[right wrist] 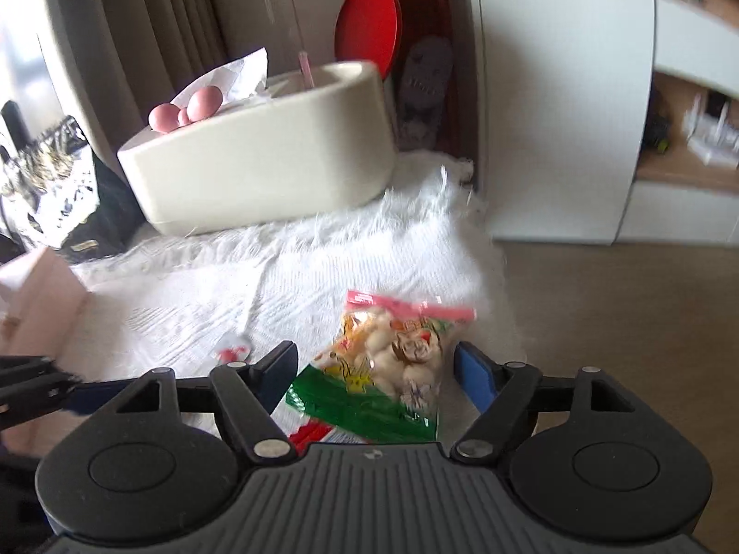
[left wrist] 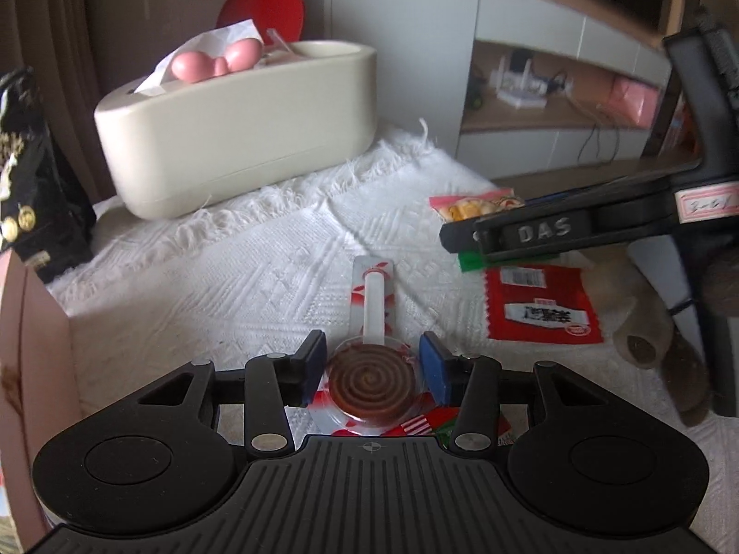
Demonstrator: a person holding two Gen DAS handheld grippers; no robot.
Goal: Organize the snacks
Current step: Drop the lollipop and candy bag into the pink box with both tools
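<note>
The left gripper [left wrist: 373, 371] stands half open around a spiral lollipop [left wrist: 372, 381] lying on the white cloth [left wrist: 258, 258]; contact is unclear. The right gripper [right wrist: 375, 371], open, straddles a blurred snack bag [right wrist: 392, 355] (its near end is hidden), pads apart from it.
</note>
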